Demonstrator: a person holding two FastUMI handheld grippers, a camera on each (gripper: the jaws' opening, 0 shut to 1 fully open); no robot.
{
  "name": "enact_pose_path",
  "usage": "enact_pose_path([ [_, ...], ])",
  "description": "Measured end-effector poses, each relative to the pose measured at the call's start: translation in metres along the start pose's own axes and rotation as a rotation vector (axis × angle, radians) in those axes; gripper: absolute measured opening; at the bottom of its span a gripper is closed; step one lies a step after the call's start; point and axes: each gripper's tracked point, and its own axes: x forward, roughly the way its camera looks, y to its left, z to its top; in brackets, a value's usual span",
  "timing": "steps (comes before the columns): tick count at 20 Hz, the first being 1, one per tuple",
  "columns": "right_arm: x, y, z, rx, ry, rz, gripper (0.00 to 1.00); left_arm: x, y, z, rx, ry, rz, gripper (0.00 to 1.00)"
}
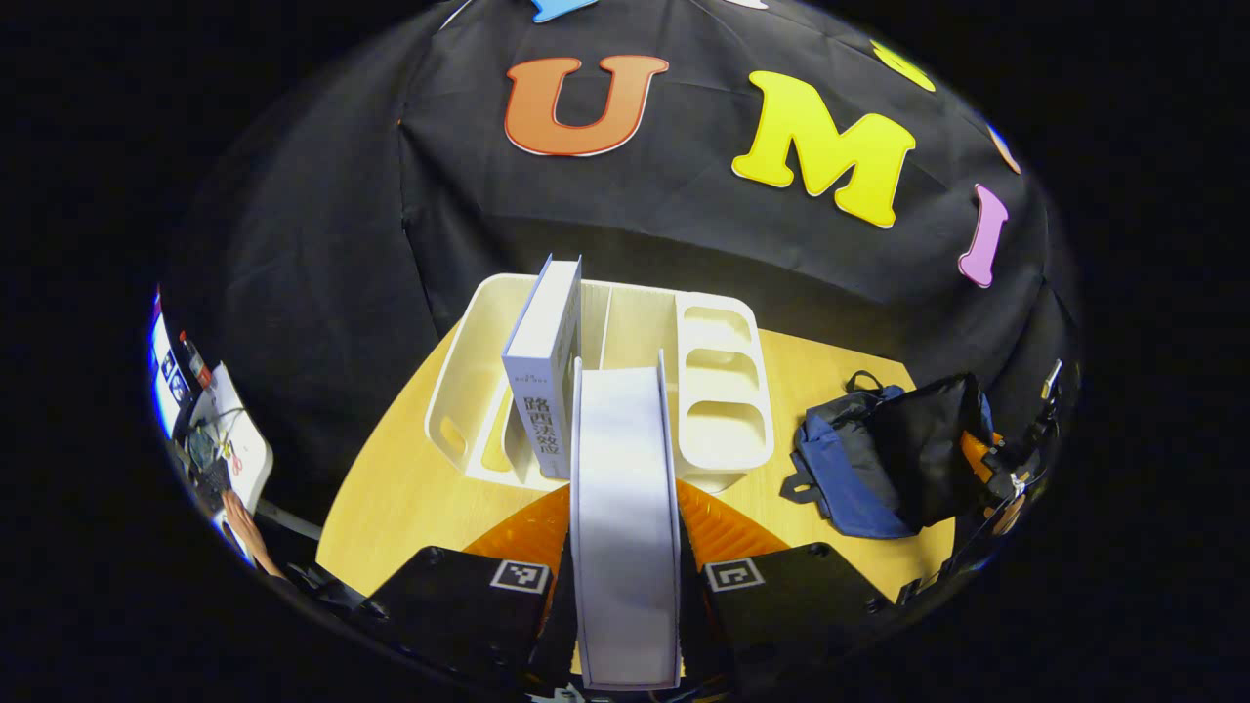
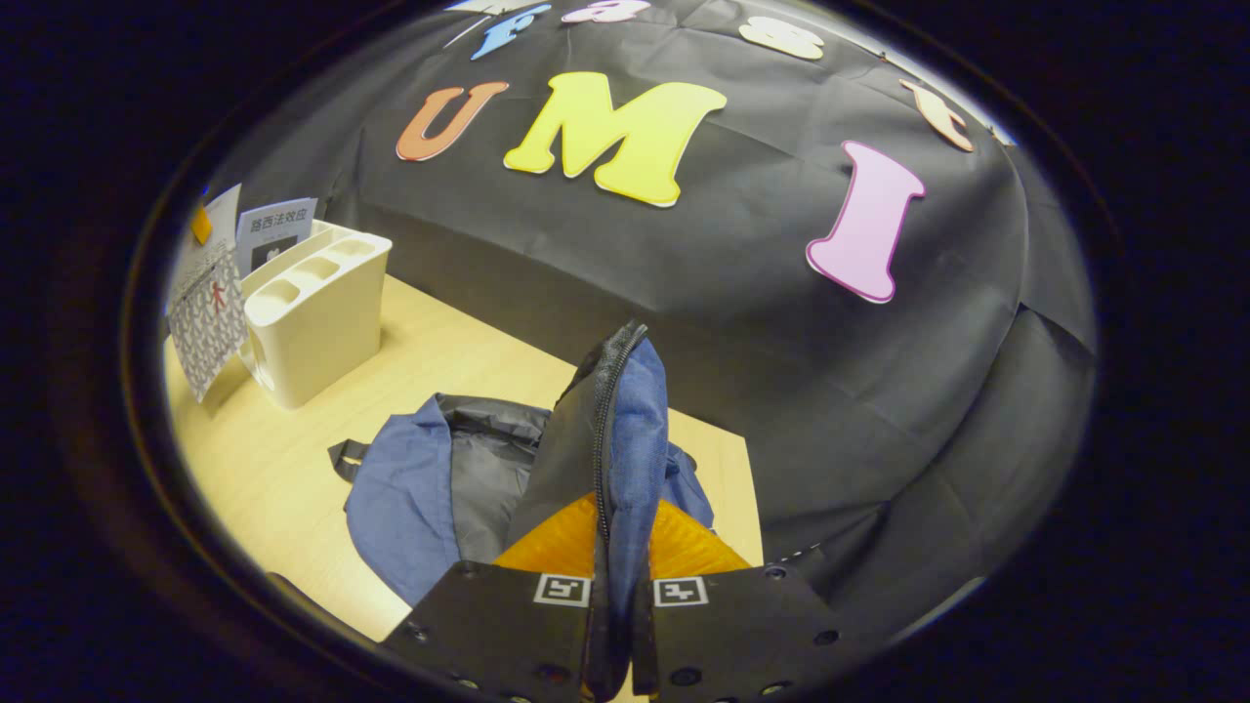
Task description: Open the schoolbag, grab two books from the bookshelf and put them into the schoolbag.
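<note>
In the left gripper view my left gripper is shut on a white book, held page edge up in front of the cream bookshelf. A second white book stands upright in the shelf, just left of the held one. The blue and black schoolbag lies on the table to the right. In the right gripper view my right gripper is shut on the schoolbag's flap, holding it up by its zipper edge, with the grey lining of the bag showing open. The bookshelf sits far left.
The wooden table carries everything and ends at the black cloth wall behind. A person's hand and some equipment show at the far left of the left gripper view. A patterned book hangs in front of the shelf in the right gripper view.
</note>
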Motion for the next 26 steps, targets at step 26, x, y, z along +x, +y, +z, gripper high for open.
enact_pose_path([
  [26,-0.008,-0.009,0.039,0.012,-0.011,-0.024,0.09,0.093,-0.249,-0.018,-0.551,-0.07,-0.647,0.43],
])
